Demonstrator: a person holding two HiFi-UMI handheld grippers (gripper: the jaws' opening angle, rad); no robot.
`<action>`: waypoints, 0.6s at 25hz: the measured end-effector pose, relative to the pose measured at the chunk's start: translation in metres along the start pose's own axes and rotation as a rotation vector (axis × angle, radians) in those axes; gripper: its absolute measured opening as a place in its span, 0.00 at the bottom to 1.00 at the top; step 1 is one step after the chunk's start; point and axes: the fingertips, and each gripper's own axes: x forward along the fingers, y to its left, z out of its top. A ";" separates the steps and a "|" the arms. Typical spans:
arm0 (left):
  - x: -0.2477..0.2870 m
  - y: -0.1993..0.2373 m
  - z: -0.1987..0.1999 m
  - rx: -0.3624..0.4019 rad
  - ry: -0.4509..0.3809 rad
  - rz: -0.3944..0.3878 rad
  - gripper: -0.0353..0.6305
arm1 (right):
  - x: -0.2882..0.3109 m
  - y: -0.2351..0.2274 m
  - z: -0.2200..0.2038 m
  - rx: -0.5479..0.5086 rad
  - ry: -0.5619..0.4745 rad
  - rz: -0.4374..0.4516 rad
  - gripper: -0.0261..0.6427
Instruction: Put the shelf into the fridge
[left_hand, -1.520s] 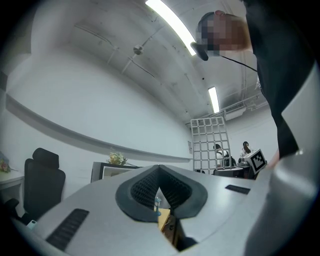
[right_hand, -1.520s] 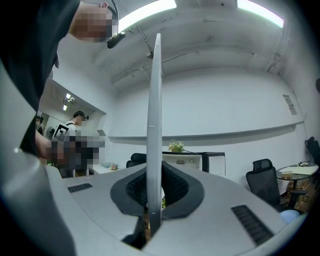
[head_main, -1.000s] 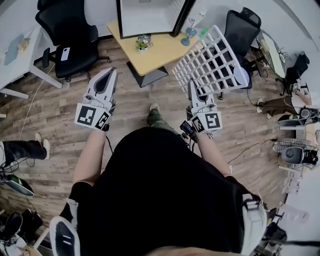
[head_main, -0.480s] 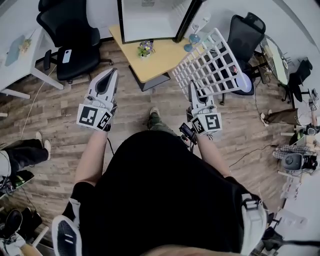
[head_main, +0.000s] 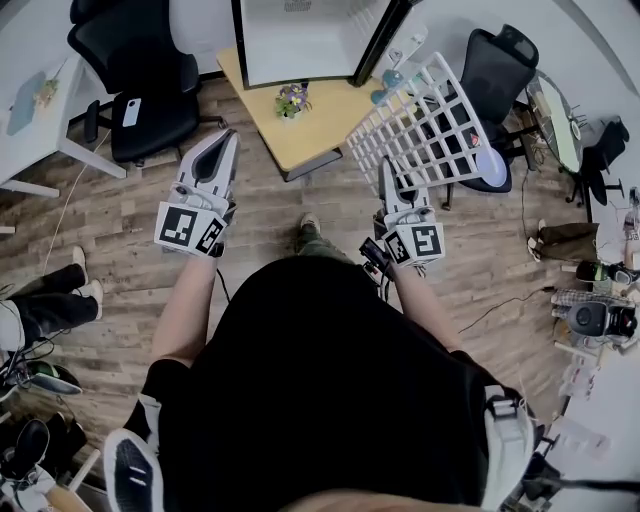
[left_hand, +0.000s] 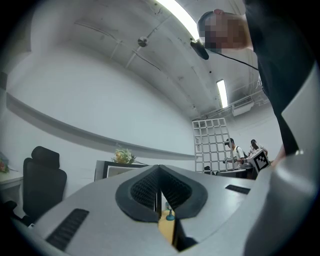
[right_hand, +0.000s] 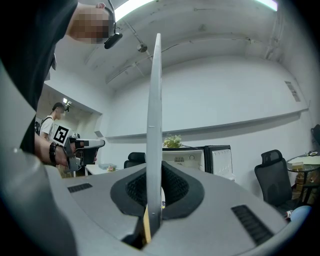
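One wire shelf (head_main: 432, 118): a white grid, tilted, held by its near edge over the plank floor (head_main: 130, 230). In the head view its far part overlaps the right corner of the worktop and one chair. It is outside the fridge and well apart from it.

One fridge (head_main: 300, 35): dark frame, white inside, door swung open on the right. It stands at the far end of the worktop.

One worktop (head_main: 320, 120): pale wood. It carries one small potted plant (head_main: 291, 98) and one small blue object (head_main: 388, 78) near the fridge door.

Two black office chairs: one (head_main: 130, 60) to the left of the worktop and one (head_main: 497, 62) to the right, behind the shelf.

Two claws, each with a marker cube.

The left claw (head_main: 226, 138) is raised over the floor, left of the worktop, and touches nothing. In the left gripper view its pads (left_hand: 175, 192) are pressed together except for a hairline slit, with nothing between them. The shelf (left_hand: 215, 142) shows in the distance to the right.

The right claw (head_main: 385, 170) pinches the near edge of the shelf. In the right gripper view the shelf (right_hand: 155, 100) appears edge-on as a thin upright white strip. It is clamped between the dark pads (right_hand: 175, 187), with the fridge (right_hand: 200, 160) beyond.
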 end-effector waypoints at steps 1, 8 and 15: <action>0.003 0.001 -0.002 -0.001 0.002 0.000 0.08 | 0.003 -0.002 -0.001 -0.001 0.001 0.000 0.08; 0.027 0.018 -0.008 -0.003 0.010 0.012 0.08 | 0.029 -0.018 -0.003 -0.006 -0.003 0.013 0.08; 0.054 0.029 -0.016 -0.005 0.027 0.016 0.08 | 0.055 -0.034 -0.009 0.006 0.005 0.027 0.08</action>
